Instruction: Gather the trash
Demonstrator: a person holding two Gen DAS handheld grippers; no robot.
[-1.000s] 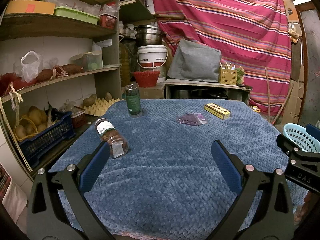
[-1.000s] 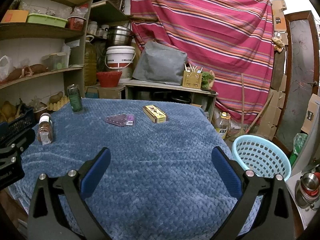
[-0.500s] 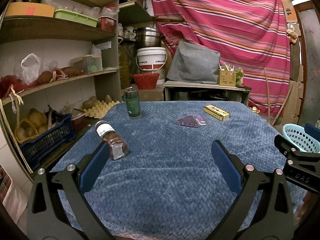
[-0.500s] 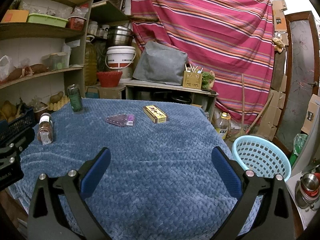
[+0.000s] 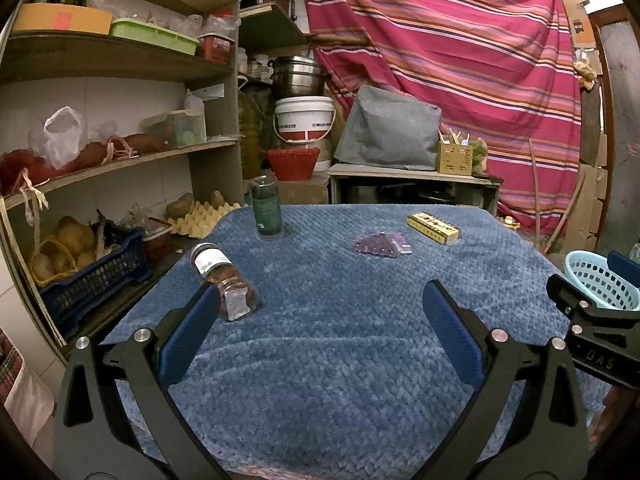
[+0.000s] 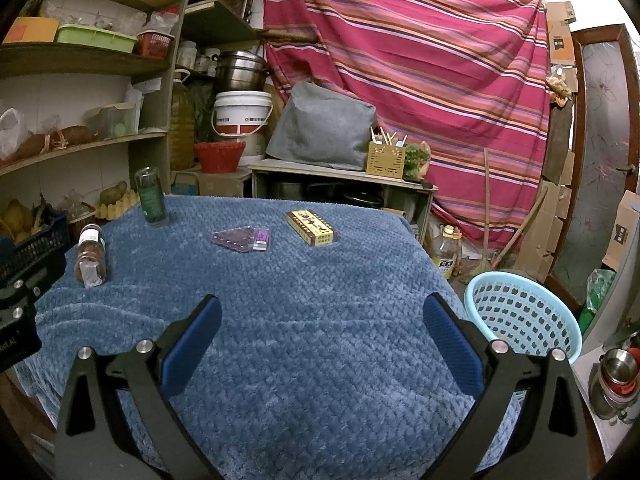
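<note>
On the blue blanket-covered table lie a toppled glass spice jar, an upright dark green bottle, a purple plastic blister pack and a yellow box. A light blue perforated basket stands on the floor to the table's right. My left gripper hovers open over the near table edge, the jar just beyond its left finger. My right gripper is open too, holding nothing.
Wooden shelves with potatoes, bags and crates line the left side. A low bench with a grey cushion, a white bucket and a striped red curtain stand behind the table. A steel flask sits at the far right.
The left gripper has crept slightly forward and tilted, so the table items sit a bit lower in its view. The right gripper's view is unchanged.
</note>
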